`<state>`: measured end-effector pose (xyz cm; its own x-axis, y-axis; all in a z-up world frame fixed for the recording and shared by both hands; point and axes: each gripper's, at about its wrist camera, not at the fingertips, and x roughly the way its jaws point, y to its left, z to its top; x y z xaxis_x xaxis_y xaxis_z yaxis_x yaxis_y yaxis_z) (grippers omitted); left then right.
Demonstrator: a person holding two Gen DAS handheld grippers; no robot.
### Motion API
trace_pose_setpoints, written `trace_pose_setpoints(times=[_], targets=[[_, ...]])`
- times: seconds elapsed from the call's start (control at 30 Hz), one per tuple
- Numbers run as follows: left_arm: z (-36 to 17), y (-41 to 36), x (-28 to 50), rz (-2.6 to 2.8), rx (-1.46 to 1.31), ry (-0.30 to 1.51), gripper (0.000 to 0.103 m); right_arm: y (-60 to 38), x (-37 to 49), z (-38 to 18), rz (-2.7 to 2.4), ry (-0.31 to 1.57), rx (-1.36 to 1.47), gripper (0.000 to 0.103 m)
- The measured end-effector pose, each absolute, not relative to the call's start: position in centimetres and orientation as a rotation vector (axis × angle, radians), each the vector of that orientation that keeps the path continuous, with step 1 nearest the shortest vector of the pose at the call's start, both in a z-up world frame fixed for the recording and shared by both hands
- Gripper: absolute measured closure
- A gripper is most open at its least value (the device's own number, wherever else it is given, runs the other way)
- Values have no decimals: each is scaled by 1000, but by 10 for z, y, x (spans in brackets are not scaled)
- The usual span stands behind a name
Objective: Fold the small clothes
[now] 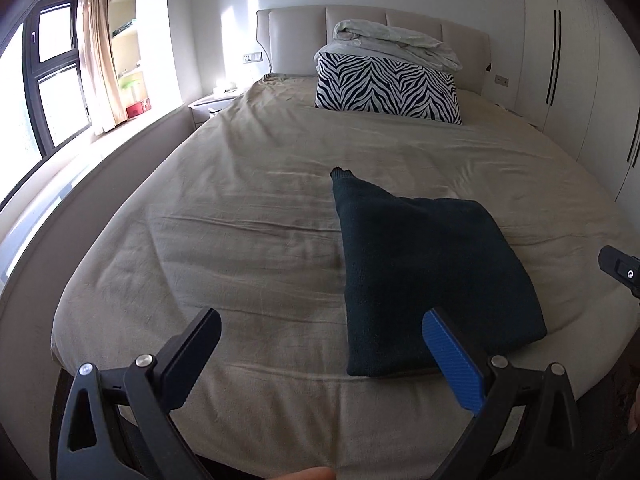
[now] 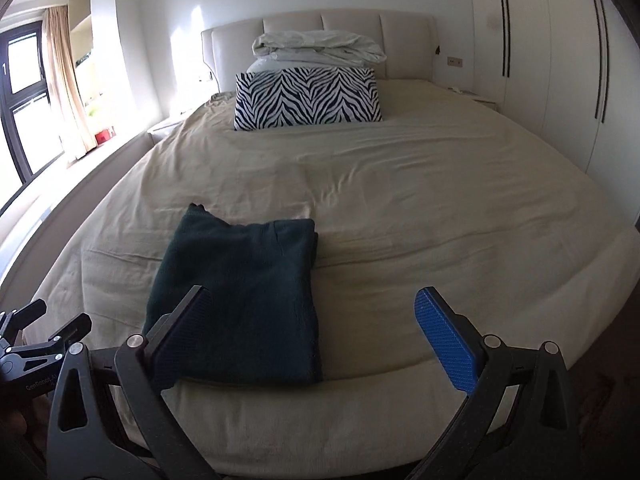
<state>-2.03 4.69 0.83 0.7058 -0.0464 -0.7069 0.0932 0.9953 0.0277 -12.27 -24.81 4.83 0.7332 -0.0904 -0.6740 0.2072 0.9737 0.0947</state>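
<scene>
A dark green knitted garment (image 1: 424, 272) lies folded flat on the beige bed sheet (image 1: 240, 240) near the foot edge, with one narrow end sticking out toward the headboard. It also shows in the right wrist view (image 2: 244, 300). My left gripper (image 1: 322, 320) is open and empty, held just short of the foot of the bed, its right finger over the garment's near corner. My right gripper (image 2: 312, 300) is open and empty, its left finger over the garment's near edge. Part of the right gripper (image 1: 620, 270) shows at the right edge of the left wrist view, and the left gripper (image 2: 40, 336) at the lower left of the right wrist view.
A zebra-striped pillow (image 1: 388, 86) leans near the headboard with a bundled white duvet (image 1: 400, 40) on top. A window with curtain (image 1: 96, 60) runs along the left. White wardrobe doors (image 2: 560, 60) stand on the right. A nightstand (image 1: 212, 102) sits left of the headboard.
</scene>
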Motion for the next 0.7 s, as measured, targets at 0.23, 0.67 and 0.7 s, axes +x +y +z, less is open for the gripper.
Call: trace_pose_setpoints(times=[0.23,0.67,0.7], targets=[[-8,49,-15,-52,67,857,0,-255,-104,-8,-193,887,230,0],[-19,51,-13,-70,43,898,0,-248,-109,-7,-190,912,195,0],[-19,51,-13,-70,42,900,0,-247,-108,-8,-186,914,194,0]])
